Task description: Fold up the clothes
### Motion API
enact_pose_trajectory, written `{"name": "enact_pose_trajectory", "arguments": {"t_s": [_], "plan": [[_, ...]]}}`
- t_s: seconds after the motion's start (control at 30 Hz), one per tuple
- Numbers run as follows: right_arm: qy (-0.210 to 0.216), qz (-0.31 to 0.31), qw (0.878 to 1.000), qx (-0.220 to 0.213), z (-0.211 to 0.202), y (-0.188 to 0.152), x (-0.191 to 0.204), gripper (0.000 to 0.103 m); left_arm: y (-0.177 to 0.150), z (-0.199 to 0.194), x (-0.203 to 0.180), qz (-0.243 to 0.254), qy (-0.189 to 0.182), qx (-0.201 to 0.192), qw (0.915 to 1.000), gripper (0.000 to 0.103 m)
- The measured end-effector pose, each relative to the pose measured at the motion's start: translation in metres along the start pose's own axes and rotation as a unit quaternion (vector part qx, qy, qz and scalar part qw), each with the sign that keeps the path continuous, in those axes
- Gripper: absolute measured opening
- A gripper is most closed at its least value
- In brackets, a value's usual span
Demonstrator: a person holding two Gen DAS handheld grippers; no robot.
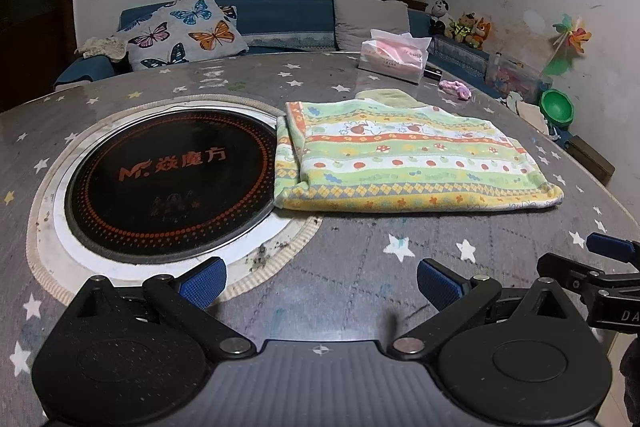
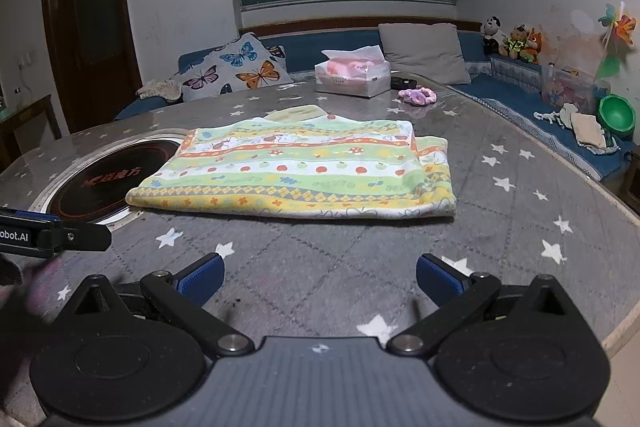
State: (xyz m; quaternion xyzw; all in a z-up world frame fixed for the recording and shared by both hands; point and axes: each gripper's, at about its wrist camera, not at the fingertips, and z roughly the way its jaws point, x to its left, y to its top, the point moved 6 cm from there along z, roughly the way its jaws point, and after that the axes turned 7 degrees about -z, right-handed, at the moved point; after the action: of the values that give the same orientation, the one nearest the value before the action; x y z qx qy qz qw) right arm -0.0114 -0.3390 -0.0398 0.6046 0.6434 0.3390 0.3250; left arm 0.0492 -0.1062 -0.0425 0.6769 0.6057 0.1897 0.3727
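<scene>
The striped child's garment [image 2: 296,167] lies folded at frame centre on the star-patterned table [image 2: 520,227]. Both the left gripper [image 1: 320,285] and right gripper [image 2: 320,281] are held wide open, empty. The near hem should be pinched at both corners together.

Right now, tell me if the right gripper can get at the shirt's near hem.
Probably yes. The right gripper is open, facing the shirt, with only bare table between them. The left gripper sits off to the side, not in the way.

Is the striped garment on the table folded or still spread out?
Folded. The striped garment lies as a compact rectangle with doubled layers at its side edge, flat on the table; neither gripper touches it.
</scene>
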Motion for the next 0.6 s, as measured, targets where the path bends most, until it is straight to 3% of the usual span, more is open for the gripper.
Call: {"name": "enact_pose_trajectory", "arguments": {"t_s": [0.6], "plan": [[0.005, -0.001, 1.0, -0.01, -0.017, -0.006, 0.01, 0.103, -0.012, -0.015, -0.006, 0.018, 0.011, -0.007, 0.9998, 0.103]]}}
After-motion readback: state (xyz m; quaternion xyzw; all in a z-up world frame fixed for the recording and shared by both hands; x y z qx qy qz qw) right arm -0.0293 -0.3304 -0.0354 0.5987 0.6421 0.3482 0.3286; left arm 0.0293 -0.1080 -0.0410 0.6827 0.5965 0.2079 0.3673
